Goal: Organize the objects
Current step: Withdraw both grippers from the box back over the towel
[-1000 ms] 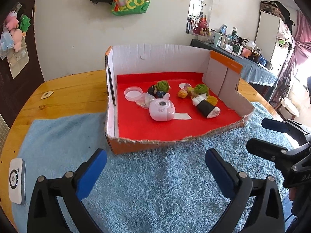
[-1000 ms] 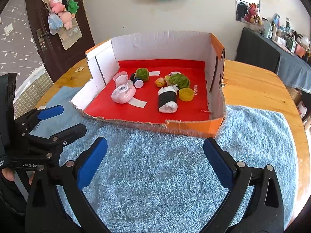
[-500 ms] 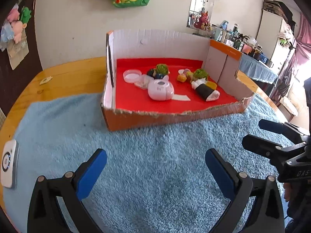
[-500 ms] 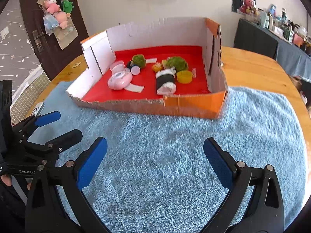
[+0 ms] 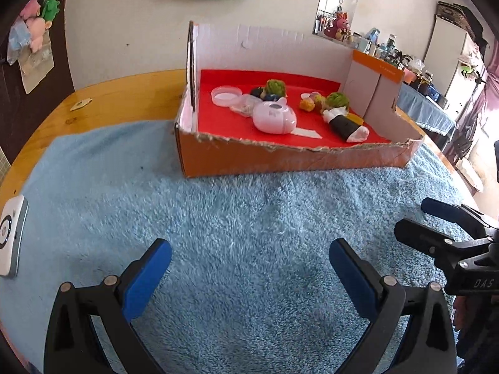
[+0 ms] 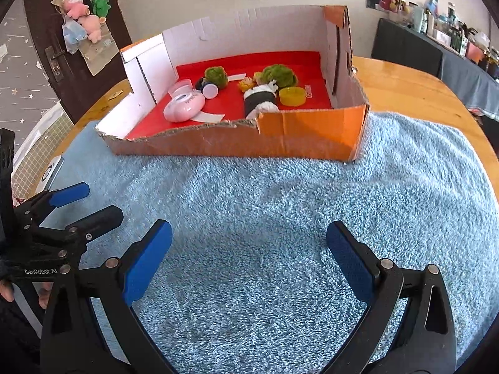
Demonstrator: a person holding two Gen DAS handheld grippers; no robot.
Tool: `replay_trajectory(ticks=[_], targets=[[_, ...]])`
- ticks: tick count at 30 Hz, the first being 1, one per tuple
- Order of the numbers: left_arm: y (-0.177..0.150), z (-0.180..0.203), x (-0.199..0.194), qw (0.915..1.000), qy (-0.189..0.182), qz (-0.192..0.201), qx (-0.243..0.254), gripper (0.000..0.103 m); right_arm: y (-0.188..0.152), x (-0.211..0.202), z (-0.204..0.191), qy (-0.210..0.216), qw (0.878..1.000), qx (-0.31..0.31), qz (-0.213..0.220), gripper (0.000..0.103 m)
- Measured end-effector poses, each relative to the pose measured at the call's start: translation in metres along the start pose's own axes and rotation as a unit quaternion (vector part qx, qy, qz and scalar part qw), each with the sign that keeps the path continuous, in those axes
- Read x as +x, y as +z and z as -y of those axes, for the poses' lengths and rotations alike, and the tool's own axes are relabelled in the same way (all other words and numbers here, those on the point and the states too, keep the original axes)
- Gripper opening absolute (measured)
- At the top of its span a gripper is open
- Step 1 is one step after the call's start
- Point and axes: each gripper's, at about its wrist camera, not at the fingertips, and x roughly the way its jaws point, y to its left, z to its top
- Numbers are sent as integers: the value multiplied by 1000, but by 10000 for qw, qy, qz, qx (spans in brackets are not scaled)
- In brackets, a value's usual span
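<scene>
A box (image 5: 280,159) sits on a towel (image 5: 237,237) spread over the counter (image 5: 124,99). Inside it, a case (image 5: 274,120) lies left of a doll (image 5: 344,121); a lid (image 5: 226,95) lies behind the case.

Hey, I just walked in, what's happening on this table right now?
A person holds two grippers above a blue towel. The left gripper and right gripper are both open and empty. Ahead sits a cardboard box holding small items: a pink round device, a yellow cap, green fuzzy toys. Nothing is being gripped.
</scene>
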Motion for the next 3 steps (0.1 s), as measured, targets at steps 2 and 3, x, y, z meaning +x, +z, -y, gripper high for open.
replay_trajectory(ticks=[2, 3], targets=[[0, 1, 1, 10000, 42, -3, 38, 103, -1, 0, 0, -15, 10000, -4, 19, 101], [0, 2, 1, 10000, 55, -18, 46, 103, -1, 0, 0, -26, 10000, 0, 28, 101]])
